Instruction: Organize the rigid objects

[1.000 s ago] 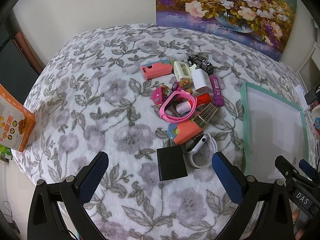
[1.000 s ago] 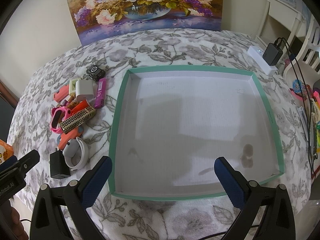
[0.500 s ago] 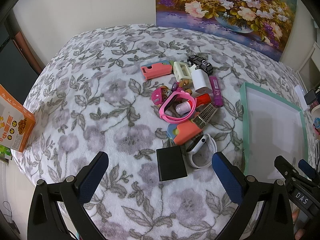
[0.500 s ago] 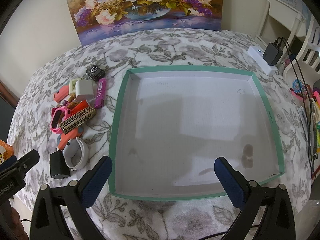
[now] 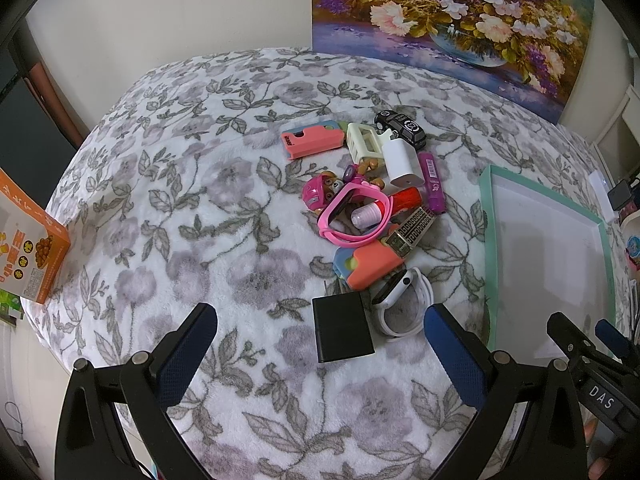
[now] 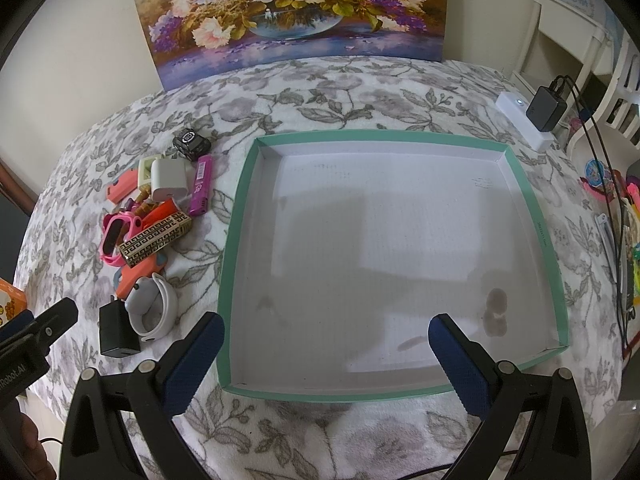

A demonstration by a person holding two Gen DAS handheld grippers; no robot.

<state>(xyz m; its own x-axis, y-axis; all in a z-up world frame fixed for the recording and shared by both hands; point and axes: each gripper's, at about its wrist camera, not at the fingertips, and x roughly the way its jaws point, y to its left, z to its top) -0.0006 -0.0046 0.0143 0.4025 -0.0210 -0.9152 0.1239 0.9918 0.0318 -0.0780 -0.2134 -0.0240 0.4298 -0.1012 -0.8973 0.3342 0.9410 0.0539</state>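
Black charger block (image 5: 343, 328) lies nearest the left gripper (image 5: 320, 344), at about 12 o'clock between its wide-open, empty fingers, long axis running near to far. It is matte, boxy, at the clutter's near edge (white watch (image 5: 402, 306) touching). The right gripper (image 6: 326, 356), equally open and empty, hangs over the teal-rimmed tray (image 6: 236, 216).

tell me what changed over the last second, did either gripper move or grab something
Nothing visibly changed. The left gripper and right gripper hover with jaws open and empty, the pile of small objects lies untouched on the floral blanket, and the teal-rimmed tray holds nothing.
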